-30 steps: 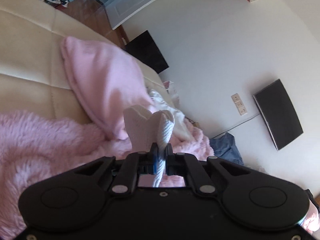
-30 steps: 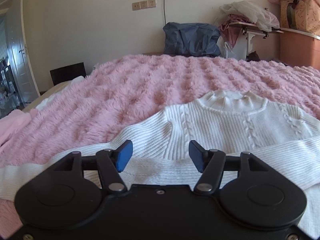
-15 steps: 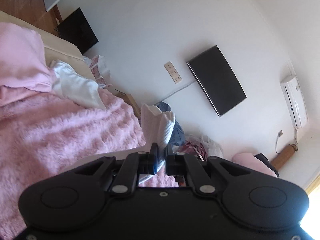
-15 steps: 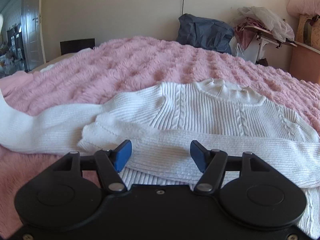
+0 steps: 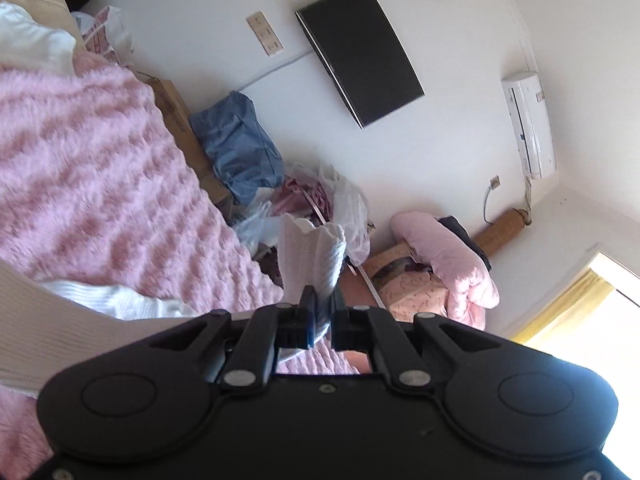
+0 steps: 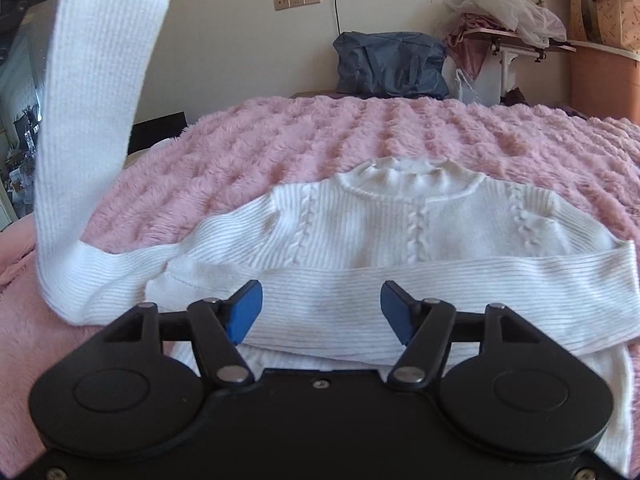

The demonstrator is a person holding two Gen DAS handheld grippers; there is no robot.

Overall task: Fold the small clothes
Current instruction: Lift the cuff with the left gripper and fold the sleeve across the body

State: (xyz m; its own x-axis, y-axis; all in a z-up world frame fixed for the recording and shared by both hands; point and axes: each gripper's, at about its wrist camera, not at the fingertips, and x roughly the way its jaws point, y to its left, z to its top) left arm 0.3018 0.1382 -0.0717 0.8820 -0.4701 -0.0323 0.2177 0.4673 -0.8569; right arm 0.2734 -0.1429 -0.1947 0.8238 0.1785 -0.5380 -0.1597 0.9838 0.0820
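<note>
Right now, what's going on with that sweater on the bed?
A person is folding a white knit sweater spread on a pink fuzzy blanket. The left gripper is shut on the cuff of one sleeve, which is lifted high off the bed. The other sleeve already lies folded across the body. The right gripper hovers open over that folded sleeve, holding nothing.

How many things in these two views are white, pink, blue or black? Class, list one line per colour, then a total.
White: 2, sweater, air conditioner
Pink: 2, fluffy blanket, quilt bundle
Blue: 1, bag
Black: 1, wall screen
Total: 6
</note>
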